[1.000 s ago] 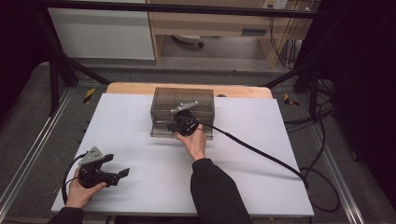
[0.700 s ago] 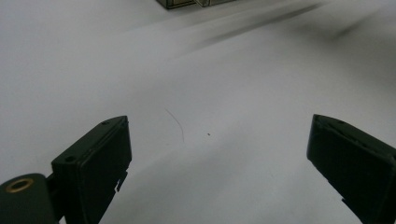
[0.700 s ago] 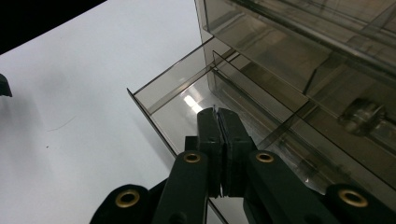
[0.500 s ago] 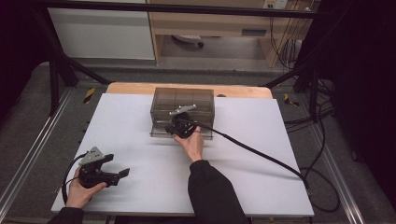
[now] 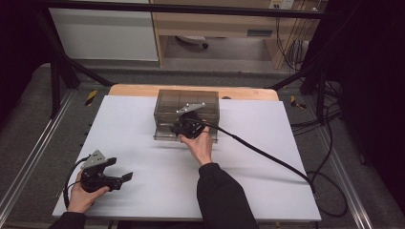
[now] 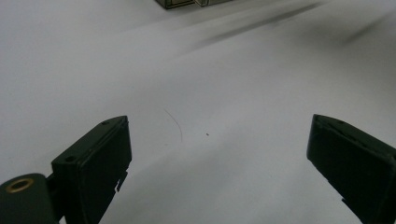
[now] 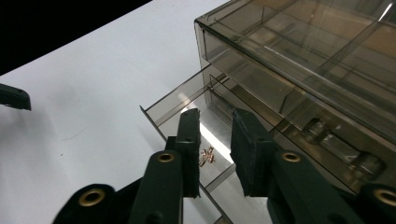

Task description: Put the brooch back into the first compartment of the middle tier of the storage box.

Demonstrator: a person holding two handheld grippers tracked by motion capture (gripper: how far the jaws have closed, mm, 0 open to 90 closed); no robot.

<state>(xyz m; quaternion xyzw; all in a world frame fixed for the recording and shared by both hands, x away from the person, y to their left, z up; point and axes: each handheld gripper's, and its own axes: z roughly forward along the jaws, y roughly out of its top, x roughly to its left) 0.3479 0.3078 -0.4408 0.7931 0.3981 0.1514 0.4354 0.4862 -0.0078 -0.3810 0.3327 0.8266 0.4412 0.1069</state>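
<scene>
In the high view, the right tongs (image 5: 187, 125) sat against the front of the smoky translucent plastic drawer cabinet (image 5: 187, 101) at the far middle of the white bench (image 5: 267, 191), the right hand (image 5: 200, 145) behind them, while the left tongs (image 5: 122, 177) rested well apart, low on the near left of the bench, their jaws spread and holding nothing. In the left gripper view, both black jaws stood wide apart over bare bench, with the cabinet far ahead. In the right gripper view, the right tongs (image 7: 215, 140) pointed down into an open tinted drawer (image 7: 175, 102) pulled out from the cabinet, jaws narrowly parted and gripping nothing, a small cluster of brass-coloured bits (image 7: 206, 156) lying on the drawer floor between and just under their tips; the right hand was plainly nearer, and I judged a short descent and closing would be needed.
</scene>
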